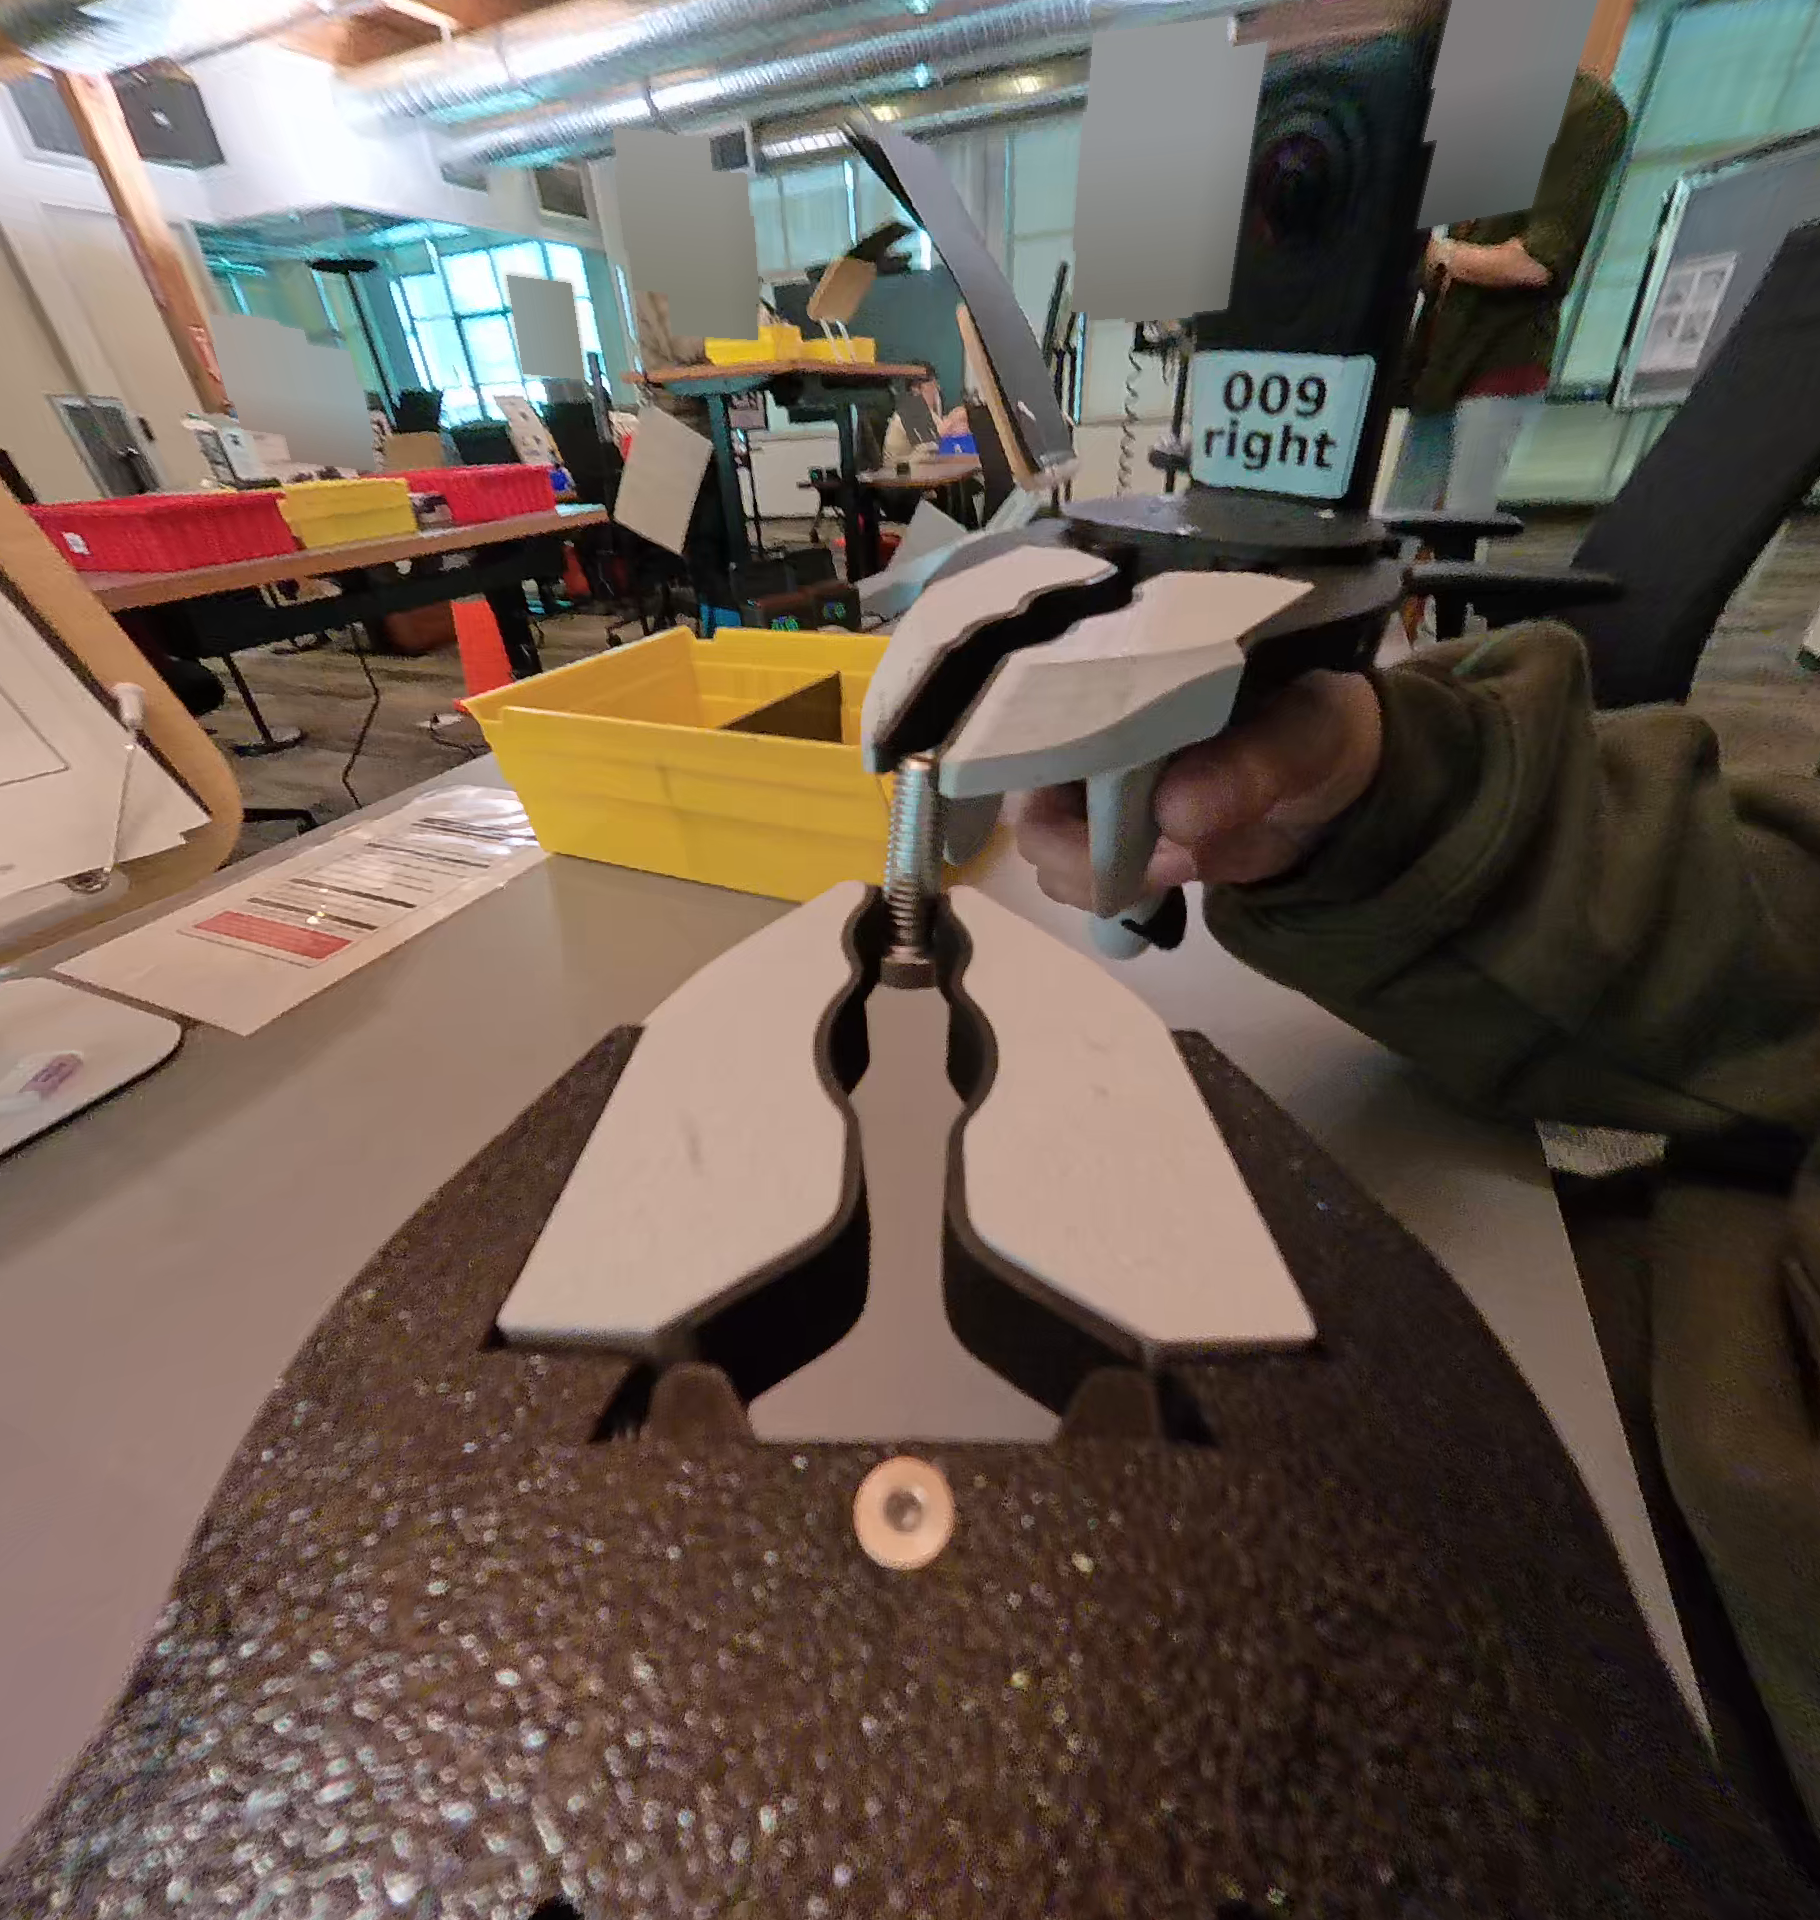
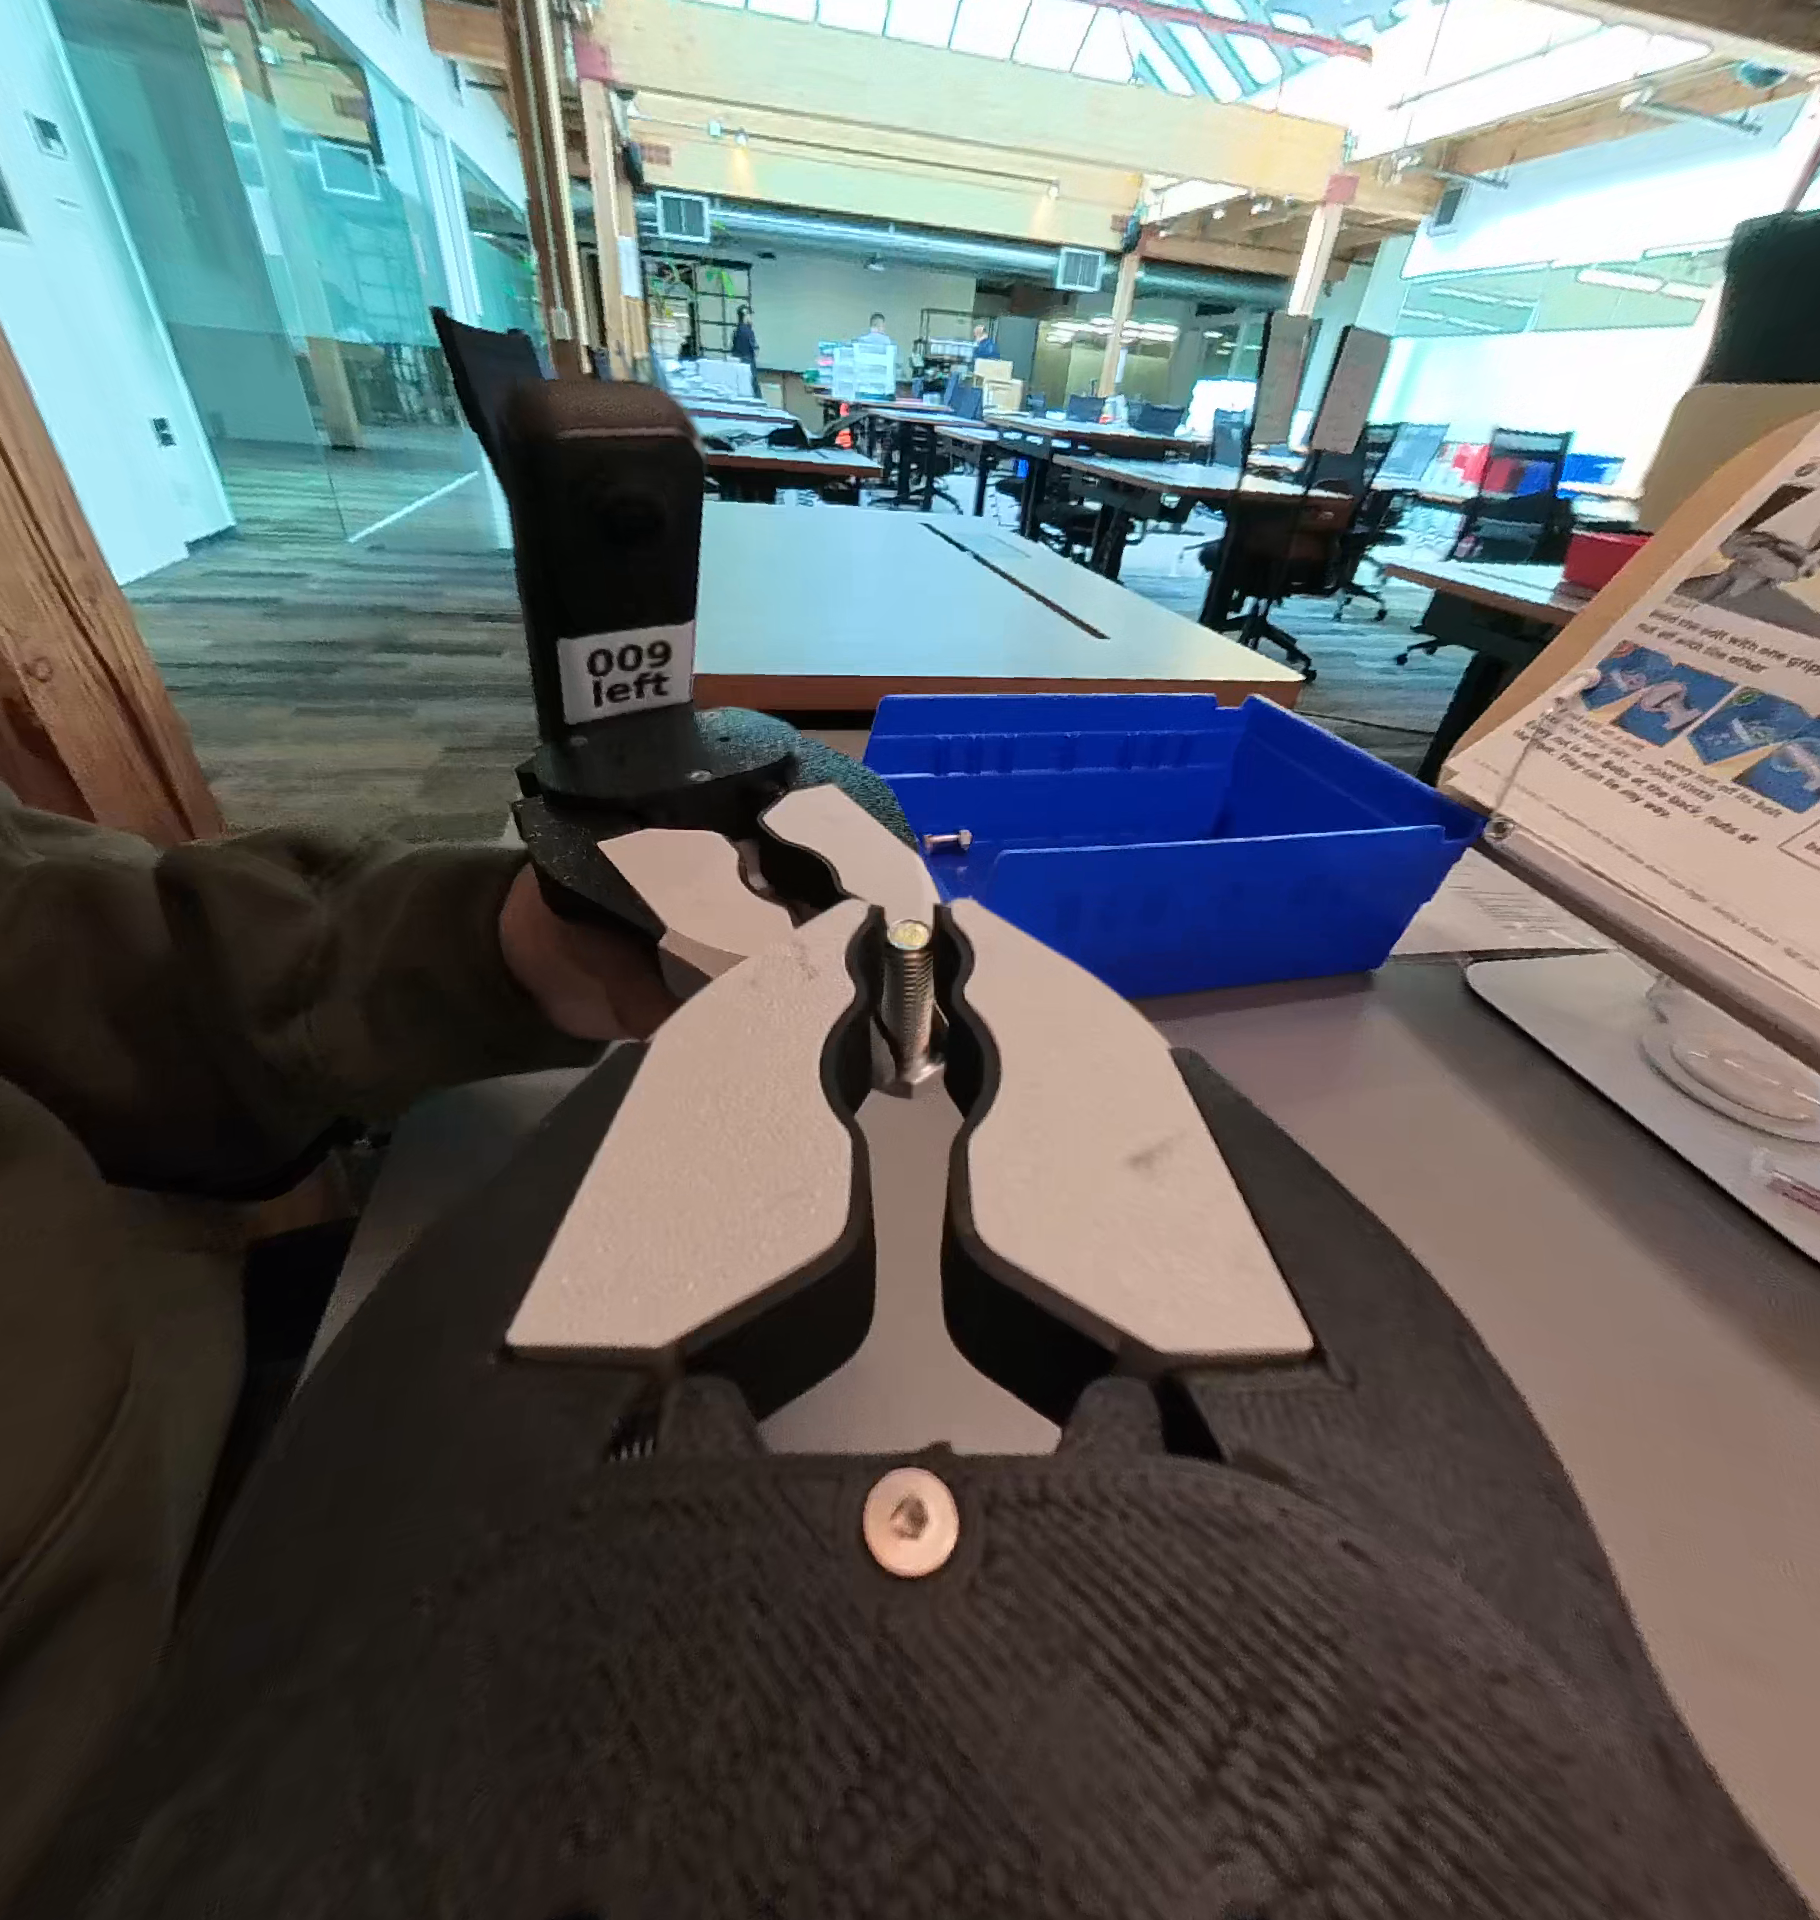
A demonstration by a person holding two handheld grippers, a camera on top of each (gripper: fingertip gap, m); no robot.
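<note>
Upright threaded steel bolt (image 1: pixel 908 868), hex head down.

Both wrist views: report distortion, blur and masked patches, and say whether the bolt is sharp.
Left wrist view: strong wide-angle bending toward the edges; flat grey masking patches across the background; the bolt is sharp between the left gripper and the right gripper. Right wrist view: the same edge bending; bright skylight glare at top; the bolt stays crisp, and the blue bin is clear.

Items by count: two handheld grippers, left (image 1: pixel 906 914) and right (image 2: pixel 911 925); one long bolt (image 1: pixel 908 862) held between them; one small bolt (image 2: pixel 950 840) inside one blue bin (image 2: pixel 1176 883); one yellow bin (image 1: pixel 677 790); two red bins (image 1: pixel 168 530), upper left.
</note>
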